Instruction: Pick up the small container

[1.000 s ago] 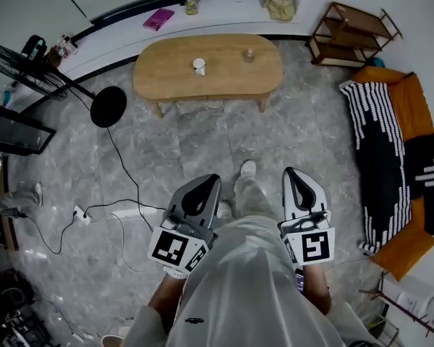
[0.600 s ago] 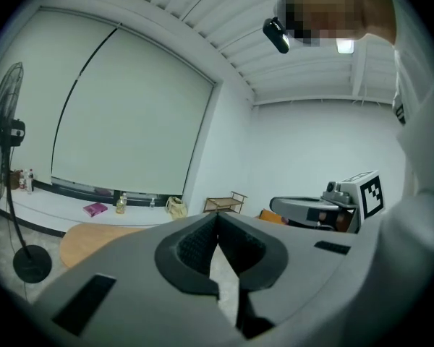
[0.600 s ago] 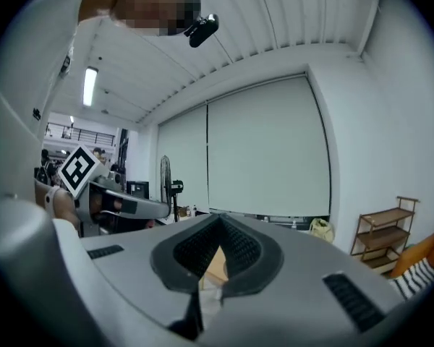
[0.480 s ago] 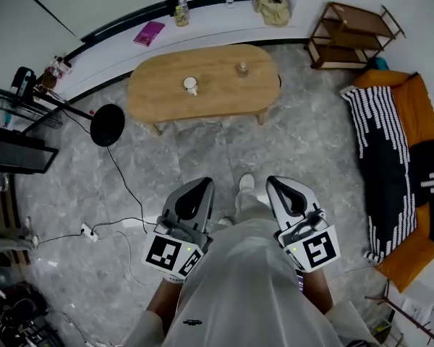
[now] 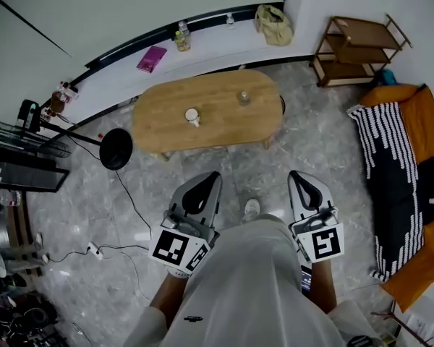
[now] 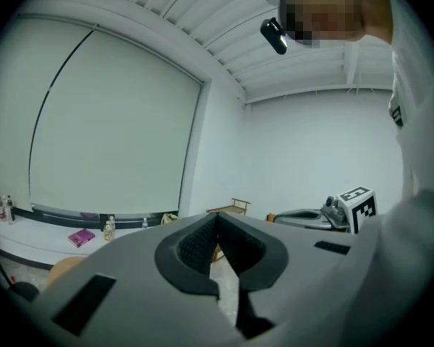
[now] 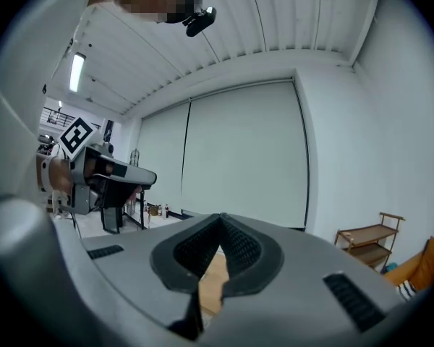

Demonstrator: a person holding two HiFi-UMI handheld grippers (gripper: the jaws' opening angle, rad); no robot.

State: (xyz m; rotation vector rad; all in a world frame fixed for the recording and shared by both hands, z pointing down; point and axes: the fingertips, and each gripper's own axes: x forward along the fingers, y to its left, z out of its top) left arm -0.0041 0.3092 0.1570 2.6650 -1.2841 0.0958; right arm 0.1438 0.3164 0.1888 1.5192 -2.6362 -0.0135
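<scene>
Both tongs closed, empty.
My left gripper (image 5: 214,177) and right gripper (image 5: 296,174) are well apart from the small container (image 5: 192,116) on the wooden table (image 5: 228,123).

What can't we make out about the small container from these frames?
- Small white container on the oval wooden table: head view, too small to tell shape or lid.
- Same table, right gripper view: the right gripper, jaws shut, blocks all but a sliver.
- Clear glass item on that table: head view, too small to identify.
</scene>
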